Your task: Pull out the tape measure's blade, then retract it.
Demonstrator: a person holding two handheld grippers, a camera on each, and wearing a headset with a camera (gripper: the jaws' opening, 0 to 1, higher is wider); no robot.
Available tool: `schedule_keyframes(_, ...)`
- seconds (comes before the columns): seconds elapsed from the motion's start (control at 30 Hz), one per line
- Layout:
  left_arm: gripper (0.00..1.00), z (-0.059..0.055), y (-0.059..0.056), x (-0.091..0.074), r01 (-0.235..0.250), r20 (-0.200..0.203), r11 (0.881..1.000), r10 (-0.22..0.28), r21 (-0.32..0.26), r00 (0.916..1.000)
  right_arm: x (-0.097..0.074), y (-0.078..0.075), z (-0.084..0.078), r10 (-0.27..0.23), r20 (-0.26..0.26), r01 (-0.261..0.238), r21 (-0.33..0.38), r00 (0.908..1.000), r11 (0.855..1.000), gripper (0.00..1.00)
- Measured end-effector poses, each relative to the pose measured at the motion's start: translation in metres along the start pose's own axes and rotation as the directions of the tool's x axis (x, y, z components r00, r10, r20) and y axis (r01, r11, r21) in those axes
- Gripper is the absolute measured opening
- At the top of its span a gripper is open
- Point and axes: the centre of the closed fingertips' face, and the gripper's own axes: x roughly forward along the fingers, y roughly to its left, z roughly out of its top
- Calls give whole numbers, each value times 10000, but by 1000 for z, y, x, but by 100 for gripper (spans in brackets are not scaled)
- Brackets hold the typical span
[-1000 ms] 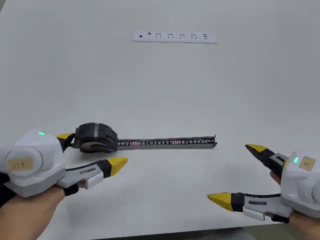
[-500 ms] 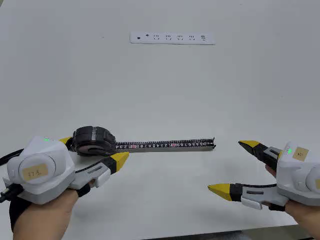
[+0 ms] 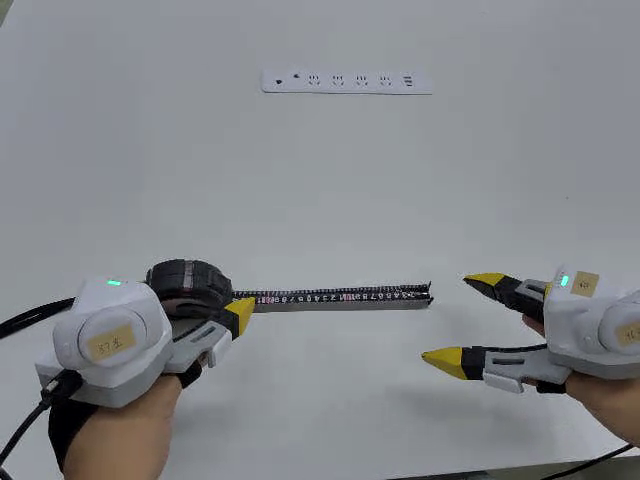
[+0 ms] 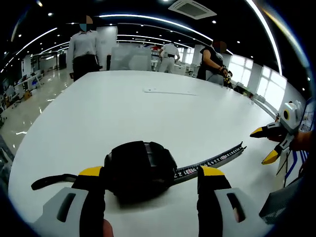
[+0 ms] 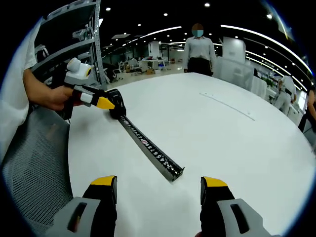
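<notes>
- Broadly, a white table [image 3: 320, 180] runs across the head view, from top edge to lower edge.
- The left gripper [image 4: 150, 173] sits at lower left in the head view. Its 2 yellow-tipped jaws stand apart on either side of the tape case, and the near jaw leaves a gap beside it, so the claw is spread and not clamped.
- The right gripper [image 3: 450, 318] is at lower right in the head view. Its jaws are wide apart and hold nothing. Its tips are just past the blade's hooked end and do not touch it.
- The blade [image 3: 340, 296] lies flat on the table, drawn out from the case towards the right. It runs across the lower middle of the head view, with its printed numbers facing up.
- The tape case [image 3: 190, 282], dark and rounded, rests on the table at lower left, between the left jaws.
- A white power strip [image 3: 346, 81] lies at upper centre, well apart from the tape.
</notes>
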Motion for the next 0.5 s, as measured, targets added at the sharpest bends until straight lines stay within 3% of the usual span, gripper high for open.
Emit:
schedule_keyframes(0.2, 71, 0, 6, 6, -296, 25, 9980, 297, -552, 9996, 10, -6, -3, 335, -202, -340, -253, 9992, 9991, 62)
schedule_keyframes(0.5, 67, -1, 10, 9, -667, -57, 9945, 664, -814, 9978, 21, -12, -2, 730, -493, -763, -692, 9961, 9947, 54)
